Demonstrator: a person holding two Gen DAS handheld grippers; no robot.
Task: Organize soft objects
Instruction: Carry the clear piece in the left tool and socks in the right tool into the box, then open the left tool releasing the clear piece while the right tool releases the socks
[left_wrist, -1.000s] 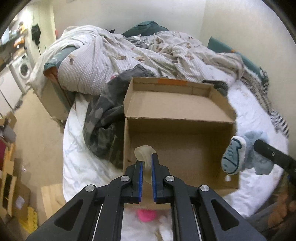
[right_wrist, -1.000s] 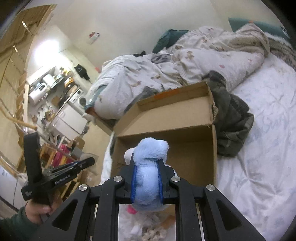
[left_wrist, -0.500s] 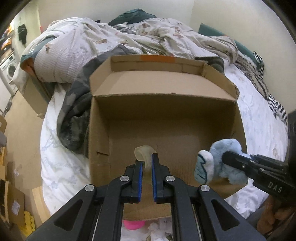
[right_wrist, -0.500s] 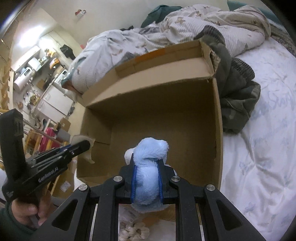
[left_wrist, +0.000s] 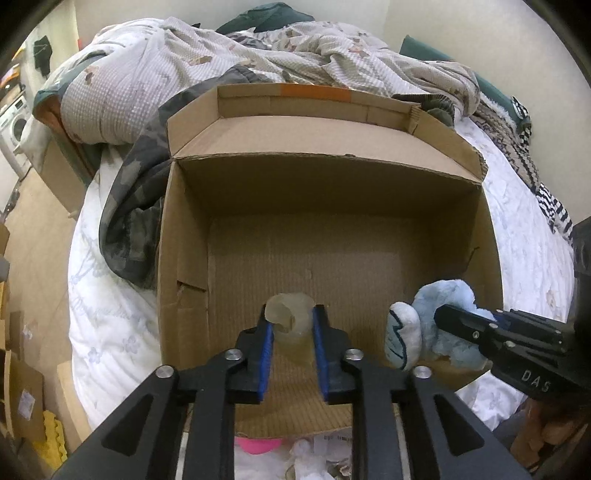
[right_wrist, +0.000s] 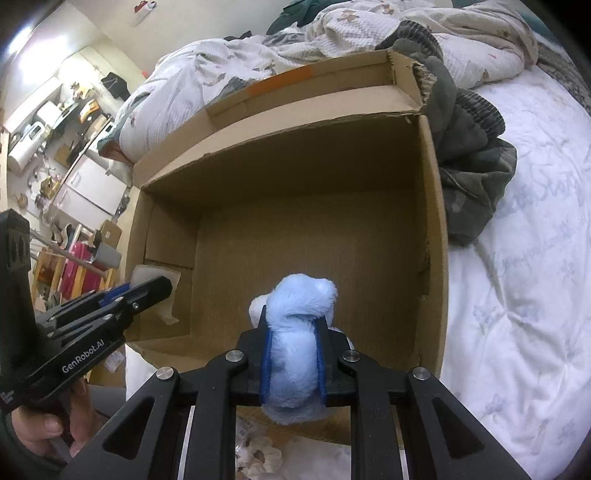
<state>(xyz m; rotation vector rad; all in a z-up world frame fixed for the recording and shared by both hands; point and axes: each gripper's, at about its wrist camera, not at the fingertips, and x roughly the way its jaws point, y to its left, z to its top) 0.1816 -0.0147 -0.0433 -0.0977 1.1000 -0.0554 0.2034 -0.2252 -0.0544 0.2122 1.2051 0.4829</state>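
An open cardboard box (left_wrist: 332, 177) (right_wrist: 436, 206) lies on the bed, its inside bare. My left gripper (left_wrist: 292, 332) is over the box's near left part, jaws a little apart, still around a pale translucent soft object (left_wrist: 290, 319), which also shows in the right wrist view (right_wrist: 155, 277). My right gripper (right_wrist: 292, 332) is shut on a light blue plush toy (right_wrist: 295, 325) over the box's near right part; the toy (left_wrist: 424, 325) and that gripper (left_wrist: 480, 332) show in the left wrist view.
A camouflage garment (left_wrist: 129, 206) (right_wrist: 465, 155) lies against the box's far side. A crumpled duvet (left_wrist: 258, 48) covers the bed behind. A pink object (left_wrist: 256, 445) and pale soft items (right_wrist: 258, 458) lie on the sheet below the grippers. Room clutter (right_wrist: 66, 147) stands left.
Both grippers have moved forward and down over the open box. The left jaws have widened slightly around the pale object. The right stays shut on the plush.
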